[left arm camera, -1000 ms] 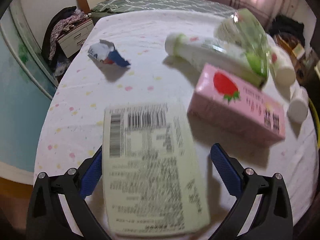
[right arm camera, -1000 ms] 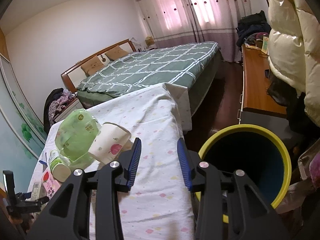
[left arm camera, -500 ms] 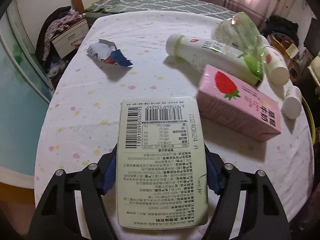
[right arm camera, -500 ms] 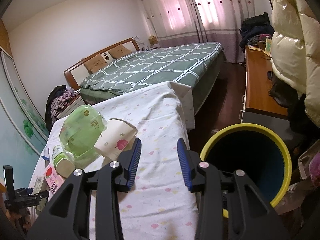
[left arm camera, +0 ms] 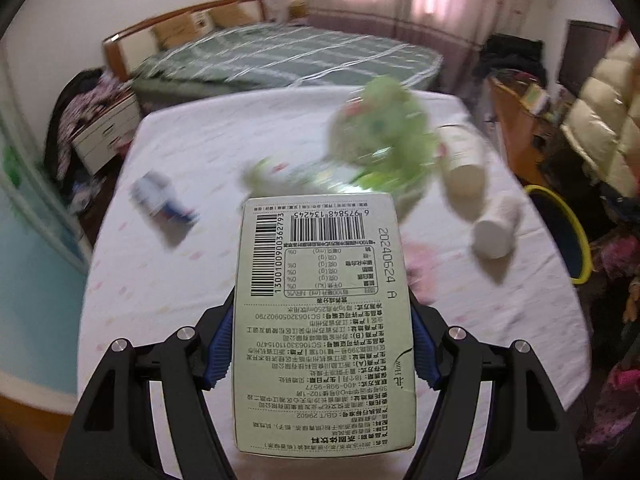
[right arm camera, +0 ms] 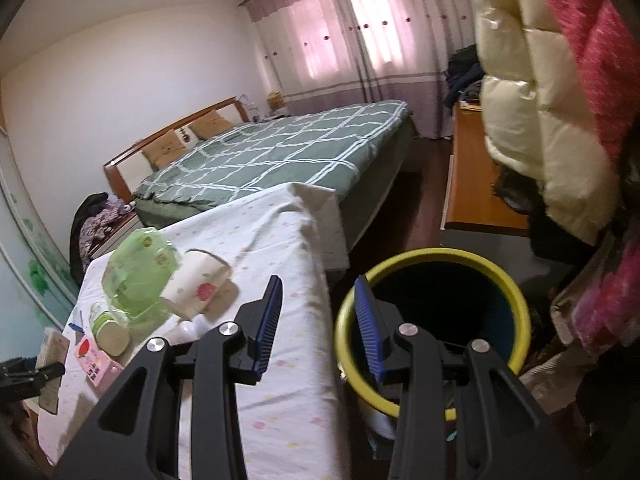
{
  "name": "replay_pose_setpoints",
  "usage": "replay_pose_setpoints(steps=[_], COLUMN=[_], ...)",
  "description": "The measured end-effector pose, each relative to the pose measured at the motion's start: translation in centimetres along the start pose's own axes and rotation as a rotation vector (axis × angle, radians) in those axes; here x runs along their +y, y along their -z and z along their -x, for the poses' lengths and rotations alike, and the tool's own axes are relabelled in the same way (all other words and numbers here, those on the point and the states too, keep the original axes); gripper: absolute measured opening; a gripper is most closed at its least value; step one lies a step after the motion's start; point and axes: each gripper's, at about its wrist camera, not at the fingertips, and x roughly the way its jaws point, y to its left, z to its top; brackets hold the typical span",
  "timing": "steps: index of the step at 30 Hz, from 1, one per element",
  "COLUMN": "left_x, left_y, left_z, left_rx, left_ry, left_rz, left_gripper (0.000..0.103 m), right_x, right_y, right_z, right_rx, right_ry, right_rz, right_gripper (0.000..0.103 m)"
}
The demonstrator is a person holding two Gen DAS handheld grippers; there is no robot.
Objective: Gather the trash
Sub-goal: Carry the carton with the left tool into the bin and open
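On the spotted cloth (left arm camera: pixel 192 160), cups and wrappers; left tool (left arm camera: pixel 322 354) pinches a carton (left arm camera: pixel 324 320), right tool (right arm camera: pixel 318 322) spread.

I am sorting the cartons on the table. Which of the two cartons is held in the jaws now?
The pale green carton with barcodes, clamped between the left gripper jaws. The pink strawberry carton lies free on the table.

Daylight through pink curtains (right arm camera: pixel 352 40), slightly blown out. Left wrist view motion-blurred except the sharp held carton (left arm camera: pixel 324 320); right view crisp. Fisheye bending, dark corners.
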Motion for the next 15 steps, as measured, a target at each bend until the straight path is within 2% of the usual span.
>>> replay_pose_setpoints(steps=[5,15], left_x=[-5.8,-21.5], left_y=[-2.9,-8.3], left_z=[-0.7,-3.7], left_rx=[-0.03,-0.047], left_ry=[0.095,0.314], left_rz=[-0.099,-0.325], left_gripper=[0.071,0.071], right_x=[-2.1,-6.3], right_y=[0.5,1.5], right_z=[1.2,3.8], right_rx=[-0.017,-0.056], right_ry=[0.081,0.196], right_rz=[-0.005,-0.035], right_gripper=[0.037,0.043])
